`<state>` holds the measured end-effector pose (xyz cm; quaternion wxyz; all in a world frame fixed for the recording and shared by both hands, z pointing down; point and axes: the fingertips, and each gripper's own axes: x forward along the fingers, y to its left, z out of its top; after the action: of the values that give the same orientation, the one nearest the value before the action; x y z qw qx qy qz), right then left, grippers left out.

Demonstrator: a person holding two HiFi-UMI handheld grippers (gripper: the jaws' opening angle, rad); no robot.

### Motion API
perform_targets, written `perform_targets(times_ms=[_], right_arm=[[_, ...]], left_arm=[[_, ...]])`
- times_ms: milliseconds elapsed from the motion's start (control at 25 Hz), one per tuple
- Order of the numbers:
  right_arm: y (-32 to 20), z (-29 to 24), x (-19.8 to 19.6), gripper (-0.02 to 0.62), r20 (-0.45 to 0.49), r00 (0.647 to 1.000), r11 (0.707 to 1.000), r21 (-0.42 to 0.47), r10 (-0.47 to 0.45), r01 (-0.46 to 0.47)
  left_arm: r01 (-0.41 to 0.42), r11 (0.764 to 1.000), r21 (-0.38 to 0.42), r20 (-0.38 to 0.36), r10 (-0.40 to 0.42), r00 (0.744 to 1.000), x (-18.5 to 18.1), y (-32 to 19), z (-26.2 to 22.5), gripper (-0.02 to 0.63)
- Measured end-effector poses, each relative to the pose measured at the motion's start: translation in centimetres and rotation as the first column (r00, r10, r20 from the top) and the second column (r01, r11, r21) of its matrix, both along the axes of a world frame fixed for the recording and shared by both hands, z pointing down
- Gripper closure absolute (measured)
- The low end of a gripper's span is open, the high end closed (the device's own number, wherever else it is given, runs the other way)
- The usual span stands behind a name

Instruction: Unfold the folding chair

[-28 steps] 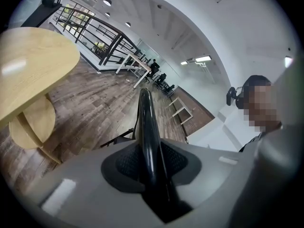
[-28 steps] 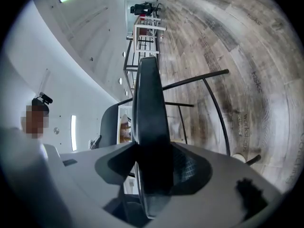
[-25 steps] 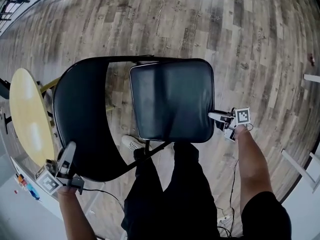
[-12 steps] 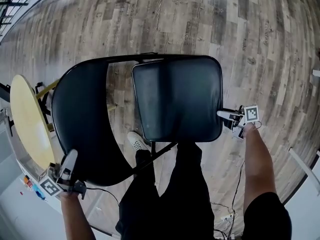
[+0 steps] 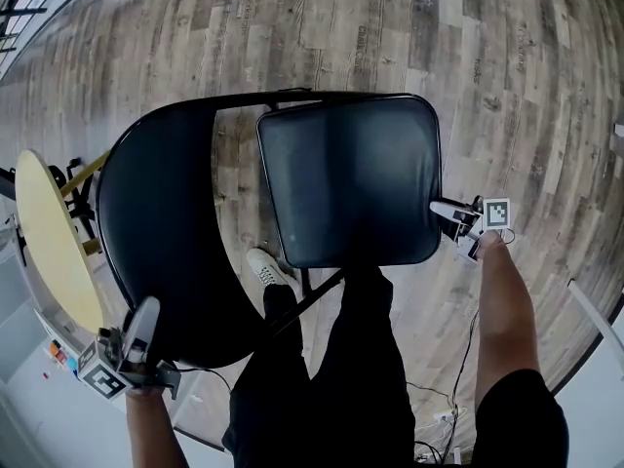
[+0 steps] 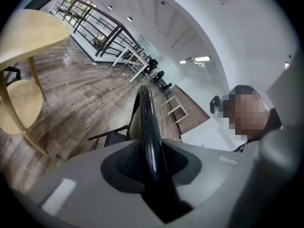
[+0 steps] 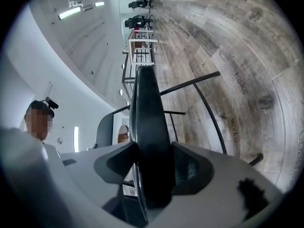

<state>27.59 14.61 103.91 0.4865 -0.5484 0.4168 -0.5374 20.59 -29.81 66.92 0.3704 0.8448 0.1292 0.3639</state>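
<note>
While the person stands over it, the black folding chair sits on the grey-brown wood-plank floor, just ahead of the black-trousered legs. One white shoe shows under the frame.

Chair layout, head view: the curved black backrest is at left and the square black padded seat is in the middle, its broad face turned up toward the camera. A strip of floor shows between seat and backrest. A thin black frame tube joins the two along the far side.

Left gripper: at lower left, on the near rim of the backrest. In its own view the backrest rim runs edge-on straight between the jaws. The gap is narrow and both pads bear on the rim. Grip looks firm.

Right gripper: at the seat's right edge, reaching in from the side. In its own view the thick seat edge fills the space between the jaws. They stand wide and are opening, though the pads look to be in contact with the cushion on both sides.

Surroundings: a round pale-yellow wooden table stands just left of the backrest, and it also shows in the left gripper view. Black railings and more furniture sit far off down the room.
</note>
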Motion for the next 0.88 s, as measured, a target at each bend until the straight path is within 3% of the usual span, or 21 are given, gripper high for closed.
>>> perform_targets(times_ms=[280,440,720,880], right_arm=[[-0.3,-0.2,-0.1,0.367,-0.01,0.999,0.998,0.054,-0.04,0.04],[0.1,-0.1,0.1,0.364,-0.006,1.0,0.999,0.034,-0.004,0.004],[0.9,-0.6,0.5,0.35,-0.041,0.999,0.993,-0.12,-0.02,0.015],[2.5,-0.3,0.4,0.35,-0.024,1.0,0.947,-0.32,-0.008,-0.001]], left_arm=[[0.006,1.0,-0.001,-0.006,-0.006,1.0,-0.4,-0.3,0.0,0.503],[0.001,1.0,0.005,0.003,-0.001,1.0,0.1,-0.2,0.2,0.502],[0.003,1.0,-0.014,0.034,-0.003,0.999,0.4,0.8,0.0,0.503],[0.0,0.999,0.036,0.048,-0.002,0.999,0.6,0.9,0.0,0.511]])
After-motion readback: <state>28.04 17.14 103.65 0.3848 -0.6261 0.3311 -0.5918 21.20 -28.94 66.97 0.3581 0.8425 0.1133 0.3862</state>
